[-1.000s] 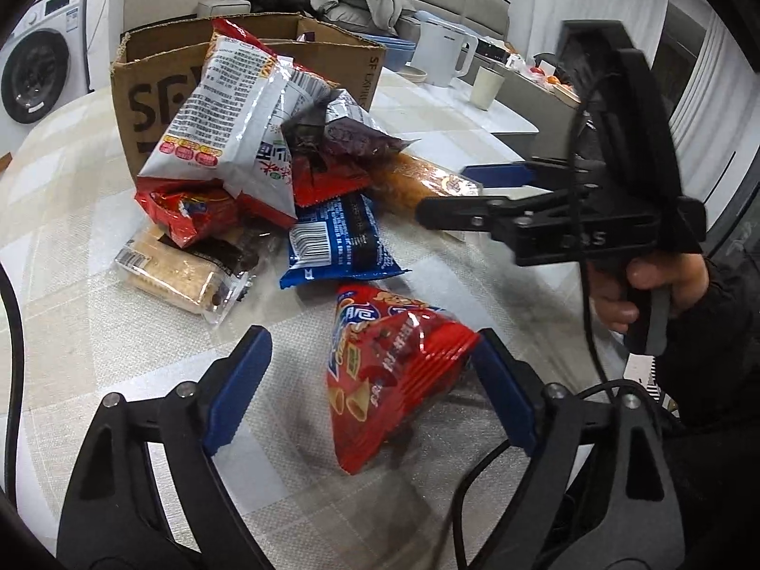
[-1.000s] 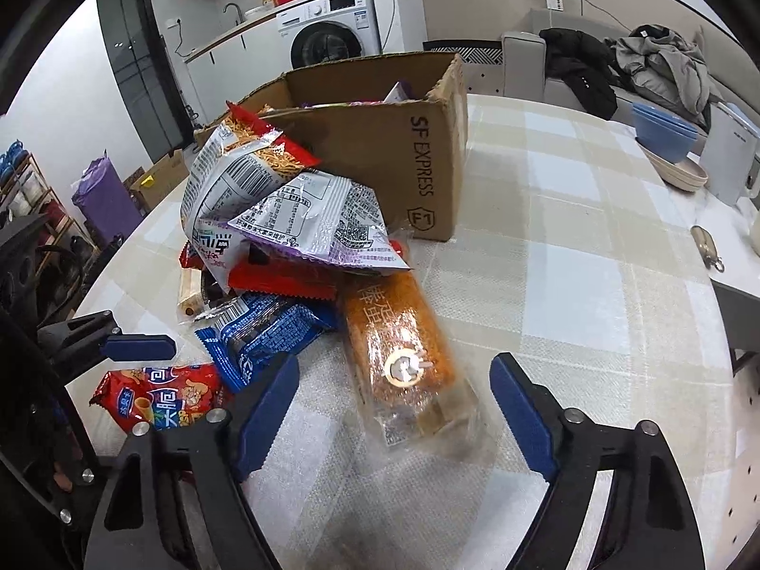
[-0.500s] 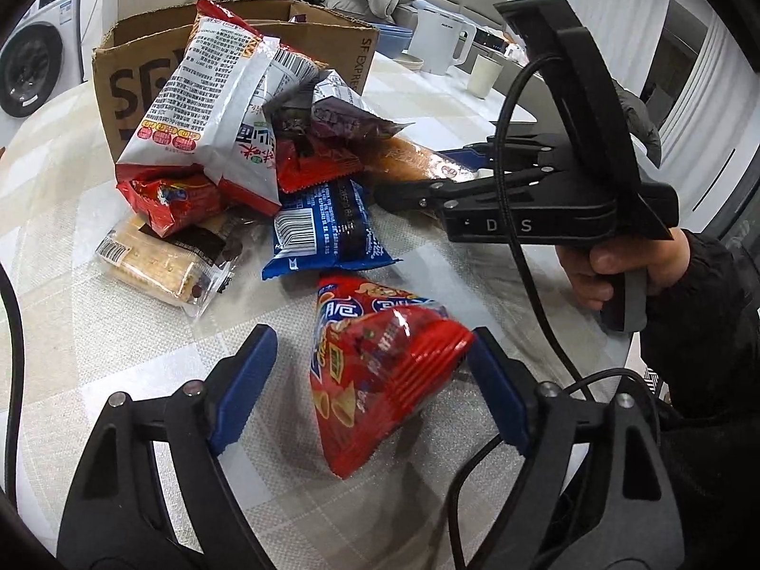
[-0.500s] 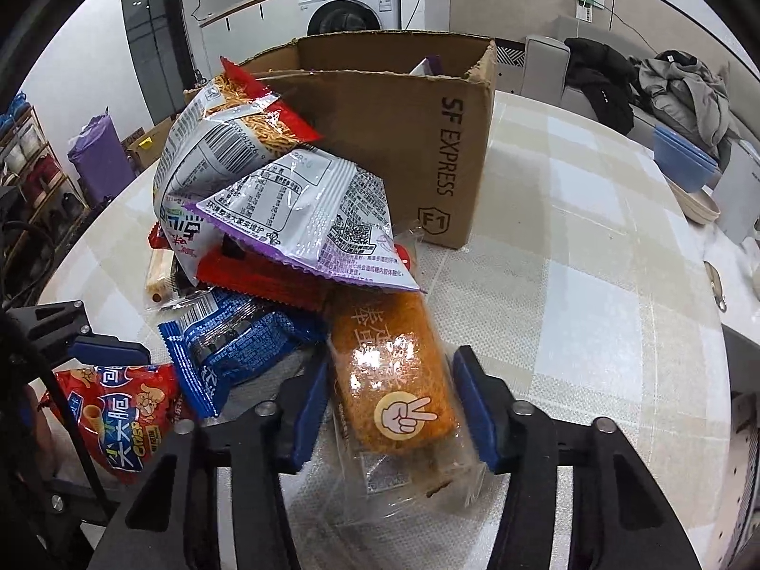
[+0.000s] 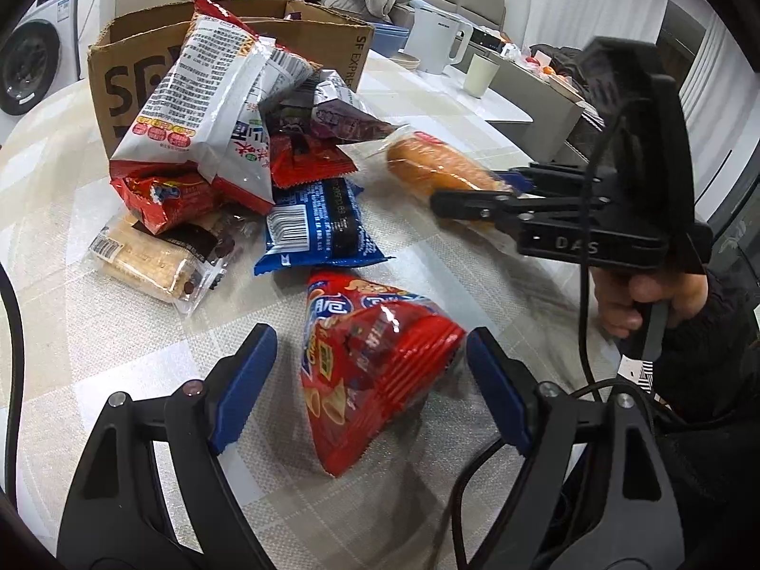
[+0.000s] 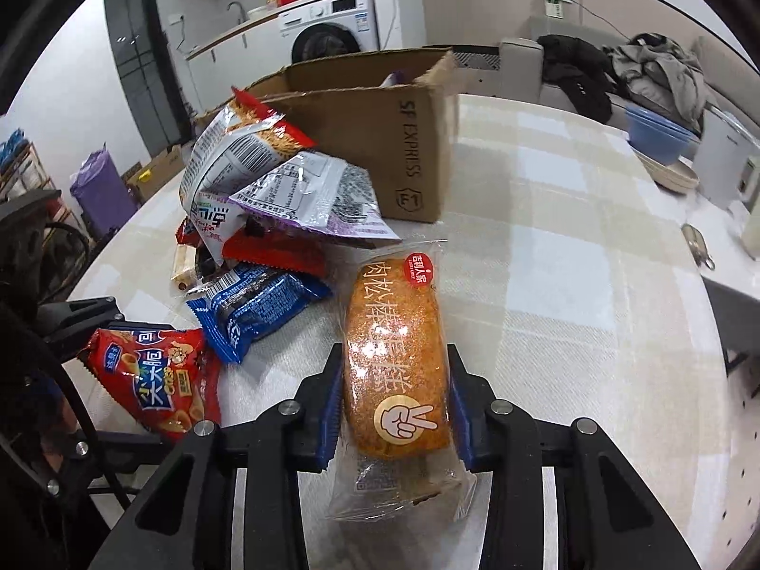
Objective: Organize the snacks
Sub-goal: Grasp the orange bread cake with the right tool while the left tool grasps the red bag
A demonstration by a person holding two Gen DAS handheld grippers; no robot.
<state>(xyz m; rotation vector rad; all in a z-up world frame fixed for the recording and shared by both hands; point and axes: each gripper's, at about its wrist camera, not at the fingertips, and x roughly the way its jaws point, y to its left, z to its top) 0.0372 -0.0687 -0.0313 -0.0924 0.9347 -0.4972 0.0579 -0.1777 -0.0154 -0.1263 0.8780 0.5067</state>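
A long orange bread packet lies between the blue pads of my right gripper, whose jaws are closing and press its two sides. In the left wrist view that right gripper holds the bread packet just right of the snack pile. My left gripper stands open around a red crisp bag lying on the table; the left pad is clear of it. A brown cardboard box stands open behind the pile.
The pile holds a white-and-red bag, a blue packet, a clear cracker packet and others. A white kettle and a cup stand at the far table edge, with blue bowls nearby.
My right gripper's jaws went from wide apart to pressing the bread packet, which has come out from under the pile's edge. The left gripper stayed around the red crisp bag.
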